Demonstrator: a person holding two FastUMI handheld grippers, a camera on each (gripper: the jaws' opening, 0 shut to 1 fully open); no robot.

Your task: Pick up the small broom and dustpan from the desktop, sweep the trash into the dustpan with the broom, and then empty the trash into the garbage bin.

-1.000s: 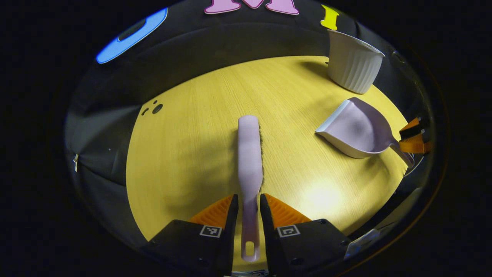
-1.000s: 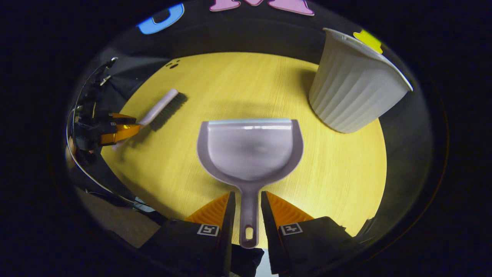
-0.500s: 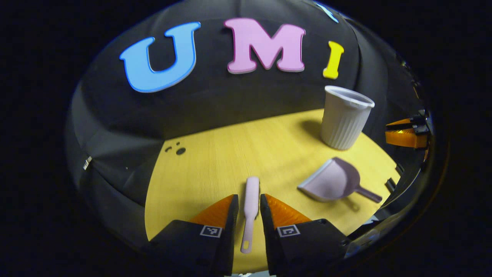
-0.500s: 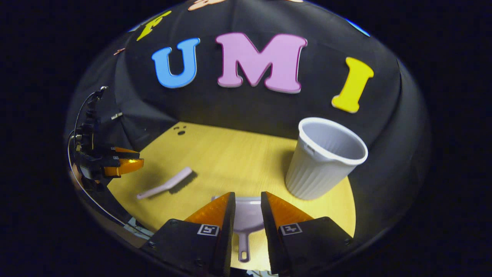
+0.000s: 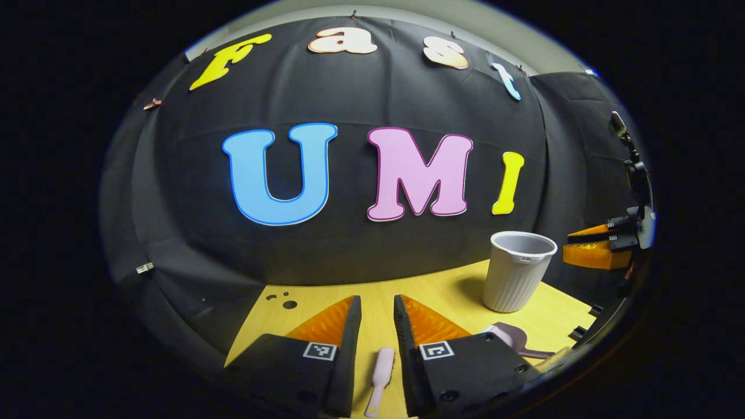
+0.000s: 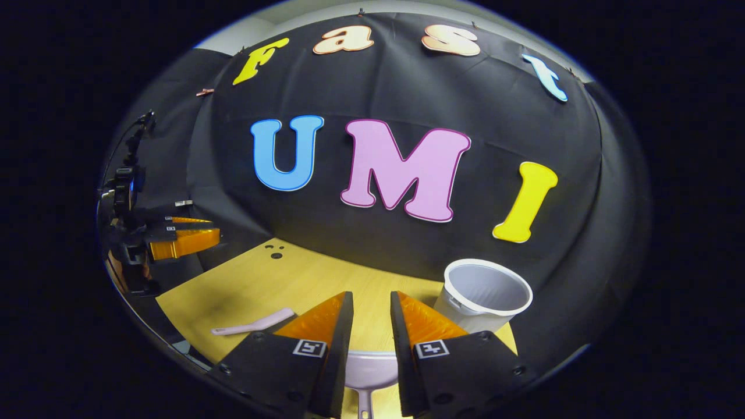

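Both grippers (image 5: 377, 308) (image 6: 371, 305) hang narrowly open above the yellow wooden desktop (image 5: 442, 291) before the black cloth wall (image 5: 192, 233).

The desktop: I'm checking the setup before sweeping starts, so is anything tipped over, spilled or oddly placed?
Nothing stands out. The garbage bin stands upright on the desktop. The small broom and the dustpan lie flat on it, apart from each other. A few small dark spots sit near the far edge. Both grippers are open, above the desktop.

Both views look from above the table (image 5: 442, 291) toward the booth wall, sharing the bin (image 6: 486, 294).
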